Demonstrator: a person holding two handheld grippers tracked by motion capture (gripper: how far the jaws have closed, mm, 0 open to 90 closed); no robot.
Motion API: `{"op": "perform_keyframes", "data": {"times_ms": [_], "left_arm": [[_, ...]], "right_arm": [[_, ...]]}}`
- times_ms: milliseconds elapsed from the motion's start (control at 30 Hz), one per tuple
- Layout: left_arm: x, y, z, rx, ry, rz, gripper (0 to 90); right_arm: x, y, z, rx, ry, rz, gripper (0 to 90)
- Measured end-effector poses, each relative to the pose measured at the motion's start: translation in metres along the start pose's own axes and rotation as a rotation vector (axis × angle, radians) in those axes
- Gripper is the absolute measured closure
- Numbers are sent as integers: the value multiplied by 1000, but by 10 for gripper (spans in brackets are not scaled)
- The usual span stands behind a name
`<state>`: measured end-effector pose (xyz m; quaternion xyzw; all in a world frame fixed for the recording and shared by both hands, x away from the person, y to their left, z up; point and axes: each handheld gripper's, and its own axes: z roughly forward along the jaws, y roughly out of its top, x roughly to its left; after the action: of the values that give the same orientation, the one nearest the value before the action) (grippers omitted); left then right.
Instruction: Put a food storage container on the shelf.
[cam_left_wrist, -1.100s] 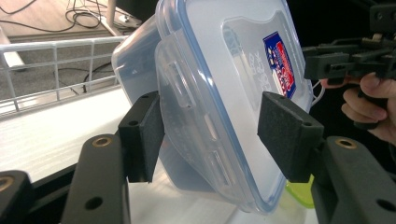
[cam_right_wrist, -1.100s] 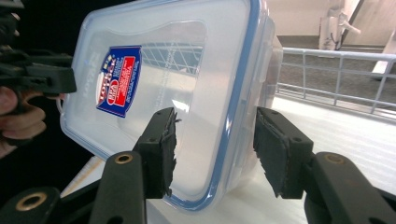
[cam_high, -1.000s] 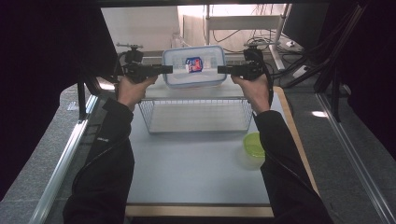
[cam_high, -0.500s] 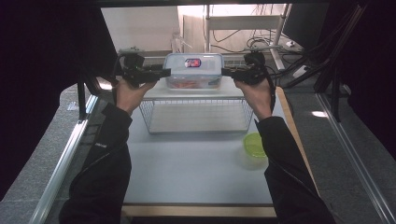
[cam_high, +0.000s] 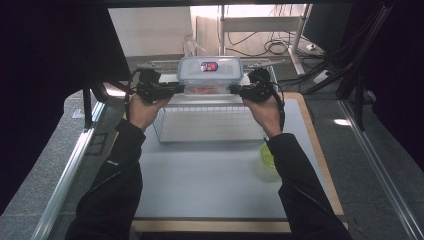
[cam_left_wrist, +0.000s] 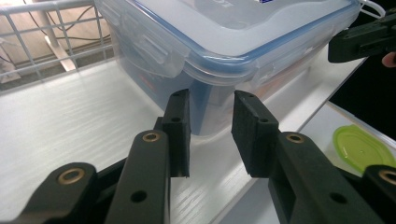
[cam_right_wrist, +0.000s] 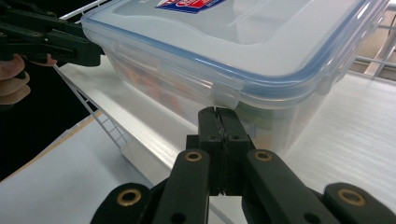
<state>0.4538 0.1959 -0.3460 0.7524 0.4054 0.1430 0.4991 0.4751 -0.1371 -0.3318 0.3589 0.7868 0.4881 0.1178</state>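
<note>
The table (cam_high: 210, 175) had a pale grey-white top with a light wooden edge along its right and near sides. Grey speckled floor (cam_high: 385, 135) lay on both sides of it. A metal rail (cam_high: 70, 175) ran along the left, another rail (cam_high: 380, 170) along the right. Black curtains (cam_high: 50, 60) closed off the left side and the far right. Beyond the table stood a white frame (cam_high: 260, 25), possibly a shelf unit, with cables (cam_high: 272, 47) tangled on the floor behind. A dark monitor (cam_high: 325, 22) sat at far right. Small patches of light (cam_high: 342, 121) fell on the floor.
</note>
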Motion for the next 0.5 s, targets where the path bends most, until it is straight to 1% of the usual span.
{"op": "perform_keyframes", "data": {"times_ms": [33, 67, 100, 133, 167, 233, 267, 300, 333, 367, 400, 433, 467, 500], "left_arm": [[-1, -2, -1, -8, 8, -1, 672], [-3, -4, -3, -18, 5, 0, 630], [-4, -6, -4, -23, -2, 1, 630], [-7, -9, -6, -27, -2, 2, 605], [-10, -12, -7, -35, -4, 16, 576], [-17, -18, -9, -38, -18, 36, 491], [-21, -21, -10, -43, -16, 48, 455], [-24, -24, -11, -44, -20, 70, 417], [-28, -28, -12, -41, -28, 84, 345], [-32, -31, -14, -43, -30, 95, 345], [-35, -34, -15, -49, -36, 106, 297], [-42, -41, -18, -42, -50, 123, 270], [-42, -41, -18, -42, -50, 123, 252], [-46, -45, -19, -44, -48, 133, 252]], "right_arm": [[1, -1, -1, 2, -1, -5, 890], [3, -2, -5, 0, 0, -17, 852], [3, -2, -5, 0, 0, -17, 852], [4, -3, -7, 1, 7, -16, 819], [5, -5, -10, -1, 12, -14, 777], [7, -9, -15, -12, 13, -34, 689], [9, -12, -18, -13, 11, -44, 643], [11, -15, -20, -15, 7, -55, 594], [15, -22, -25, -11, 11, -73, 518], [15, -22, -25, -11, 11, -73, 518], [19, -29, -29, -2, 11, -92, 446], [22, -33, -30, 4, 7, -107, 417], [22, -33, -30, 4, 7, -107, 417], [24, -37, -32, 5, 0, -119, 390]]}}
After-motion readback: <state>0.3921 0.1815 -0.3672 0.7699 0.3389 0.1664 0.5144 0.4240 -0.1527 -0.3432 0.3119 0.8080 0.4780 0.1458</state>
